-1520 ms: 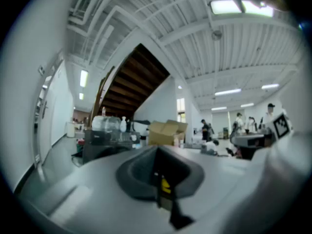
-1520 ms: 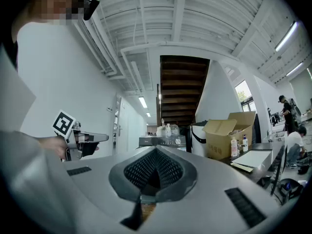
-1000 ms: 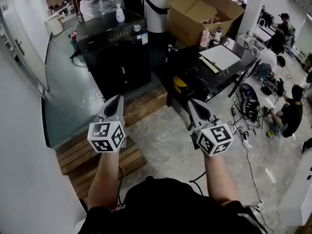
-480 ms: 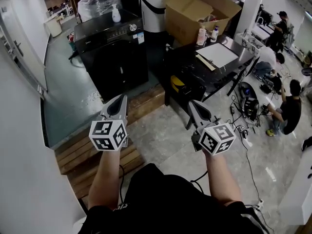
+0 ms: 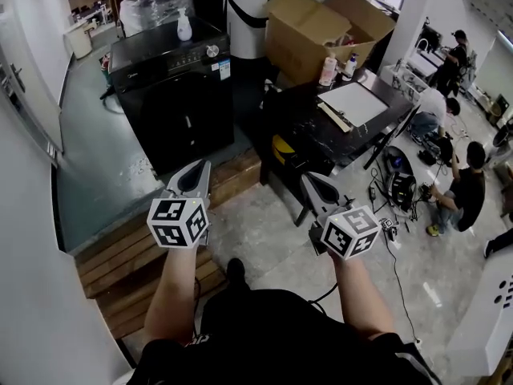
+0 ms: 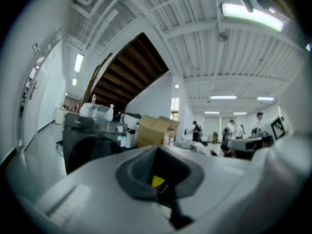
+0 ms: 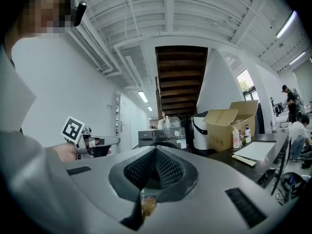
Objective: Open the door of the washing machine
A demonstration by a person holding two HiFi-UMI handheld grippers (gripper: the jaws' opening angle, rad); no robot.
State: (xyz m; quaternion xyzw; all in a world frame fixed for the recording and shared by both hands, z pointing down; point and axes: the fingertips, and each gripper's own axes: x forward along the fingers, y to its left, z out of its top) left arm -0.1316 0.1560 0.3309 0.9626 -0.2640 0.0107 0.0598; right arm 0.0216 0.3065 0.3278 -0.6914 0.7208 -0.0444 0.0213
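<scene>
**Left gripper [image 5: 199, 168] and right gripper [image 5: 309, 178] closing in on washing machine [image 5: 172, 87]; both jaws shut, nothing held**

Against the frames of a second ago, the person is stepping forward; a shoe [image 5: 235, 270] is now showing below the grippers, the wooden step [image 5: 144, 251] is sitting closer underneath them, and the black table [image 5: 321, 131] is sliding nearer on the right; both grippers are keeping their side-by-side spacing, held out level in front of the body.

Left gripper [image 6: 157, 151]: its own view is showing the two jaws pressed together along their whole length, with no gap and nothing between them; it is touching nothing, hanging over the wooden step.

Right gripper [image 7: 156, 150]: its ribbed pads are meeting at the tip and pinching nothing; it is hanging in free air over the stone floor, beside the table's near corner; its view is also catching the left gripper [image 7: 95, 141] out to its left.

Washing machine [image 7: 163, 138]: the black unit is standing well ahead of both grippers, beyond the step, with a spray bottle [image 5: 183, 27] on its top and a cardboard box [image 5: 321, 22] off to its right; its door [image 5: 188, 123] is lying flush in the front panel, not yet opened, and well apart from either gripper.
</scene>
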